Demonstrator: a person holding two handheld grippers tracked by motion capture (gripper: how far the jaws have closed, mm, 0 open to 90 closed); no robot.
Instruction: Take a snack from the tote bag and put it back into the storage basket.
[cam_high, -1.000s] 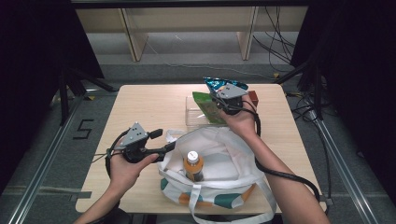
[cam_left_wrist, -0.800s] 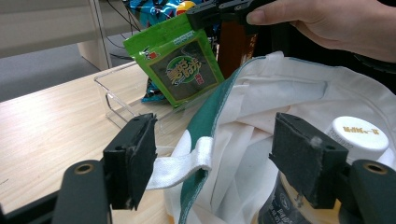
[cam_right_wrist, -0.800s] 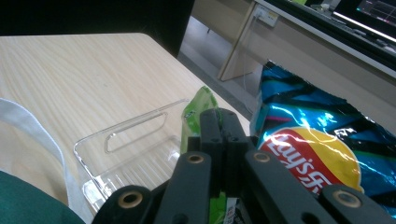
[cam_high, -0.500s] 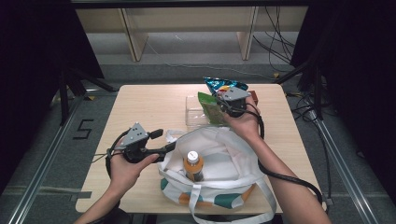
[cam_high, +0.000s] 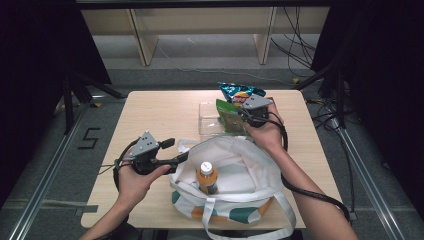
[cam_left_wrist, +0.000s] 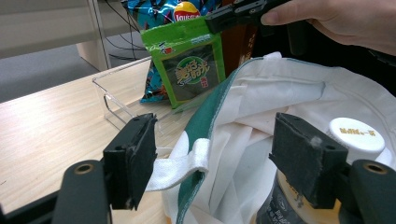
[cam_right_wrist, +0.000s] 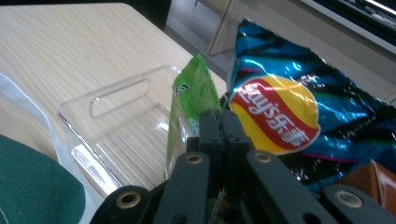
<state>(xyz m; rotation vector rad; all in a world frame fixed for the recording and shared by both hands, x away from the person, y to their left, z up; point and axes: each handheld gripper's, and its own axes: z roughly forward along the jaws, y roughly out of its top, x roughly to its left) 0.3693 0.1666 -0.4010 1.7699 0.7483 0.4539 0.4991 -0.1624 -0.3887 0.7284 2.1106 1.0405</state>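
My right gripper (cam_high: 241, 113) is shut on the top edge of a green snack packet (cam_high: 227, 116), which stands upright over a clear plastic tray (cam_high: 206, 122). The right gripper view shows the jaws (cam_right_wrist: 219, 122) pinched together on the packet (cam_right_wrist: 190, 95). A white tote bag (cam_high: 245, 172) with green trim lies at the table's front, with an orange-labelled bottle (cam_high: 206, 176) upright inside. My left gripper (cam_high: 176, 150) is open at the bag's left rim. In its own view the rim and a strap (cam_left_wrist: 187, 161) lie between the wide jaws, untouched by the pads.
A blue crisp bag (cam_high: 239, 91) leans behind the green packet, next to a brown box (cam_right_wrist: 373, 182). The clear tray (cam_right_wrist: 116, 121) has nothing else in it. Bare wooden tabletop (cam_high: 160, 112) spreads to the left and back.
My right gripper has shifted slightly to the right and nearer with the green packet held. The left gripper has stayed at the bag's rim.
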